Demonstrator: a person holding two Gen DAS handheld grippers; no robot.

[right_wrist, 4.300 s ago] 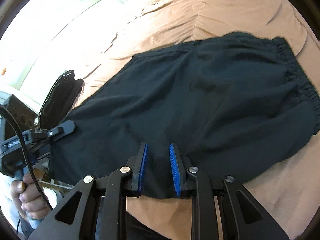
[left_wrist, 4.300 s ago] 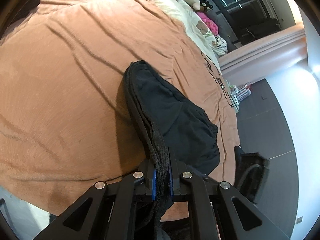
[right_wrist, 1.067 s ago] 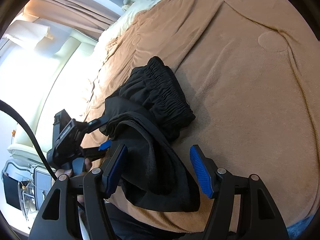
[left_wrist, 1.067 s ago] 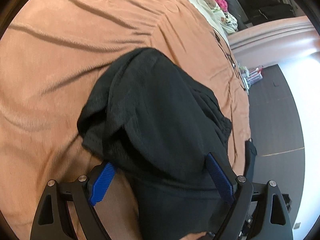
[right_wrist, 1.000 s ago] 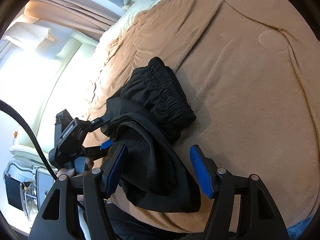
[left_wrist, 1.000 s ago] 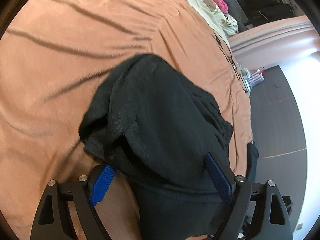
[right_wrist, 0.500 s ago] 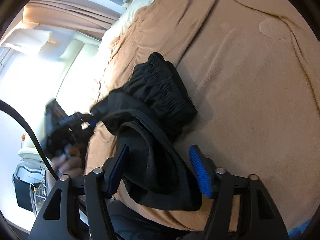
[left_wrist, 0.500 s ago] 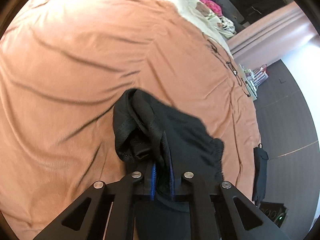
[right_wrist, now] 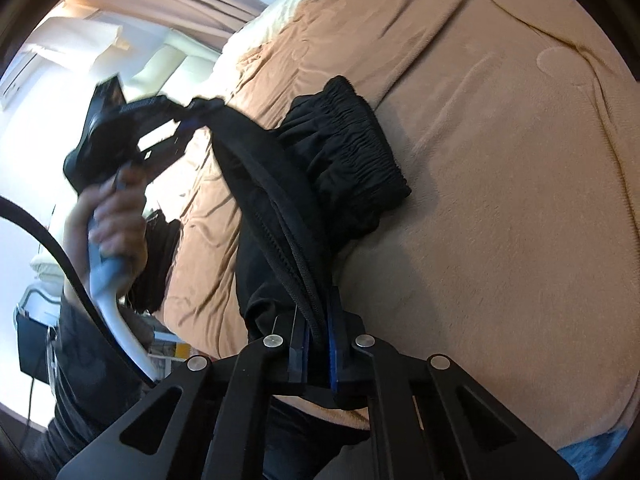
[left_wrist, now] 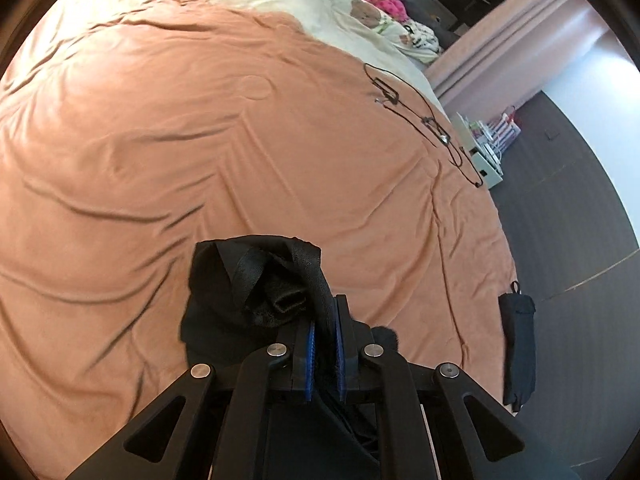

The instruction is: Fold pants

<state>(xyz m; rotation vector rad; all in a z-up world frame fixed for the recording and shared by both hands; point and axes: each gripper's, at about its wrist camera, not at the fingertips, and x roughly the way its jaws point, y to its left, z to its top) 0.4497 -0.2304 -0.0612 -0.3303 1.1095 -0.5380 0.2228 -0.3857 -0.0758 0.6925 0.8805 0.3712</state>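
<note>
The black pants (left_wrist: 256, 292) are bunched and lifted above the orange-brown bedspread (left_wrist: 200, 140). My left gripper (left_wrist: 323, 320) is shut on a fold of the pants near the frame's bottom centre. In the right wrist view my right gripper (right_wrist: 318, 320) is shut on the other end of the pants (right_wrist: 280, 208). The fabric stretches up and left from it to the left gripper (right_wrist: 188, 120), held in a hand. The elastic waistband (right_wrist: 352, 140) hangs toward the bedspread (right_wrist: 500, 160).
A black cable (left_wrist: 424, 120) lies on the bed's far right. A small black bag (left_wrist: 518, 344) hangs at the bed's right edge over the dark floor. Pillows and soft toys (left_wrist: 376, 0) are at the head. A dark bundle (right_wrist: 156, 264) sits by the bed's left edge.
Both grippers went from open around the folded pants to shut on them. The left gripper has risen, pulling the fabric taut between the two, and the pants have lifted from the bed.
</note>
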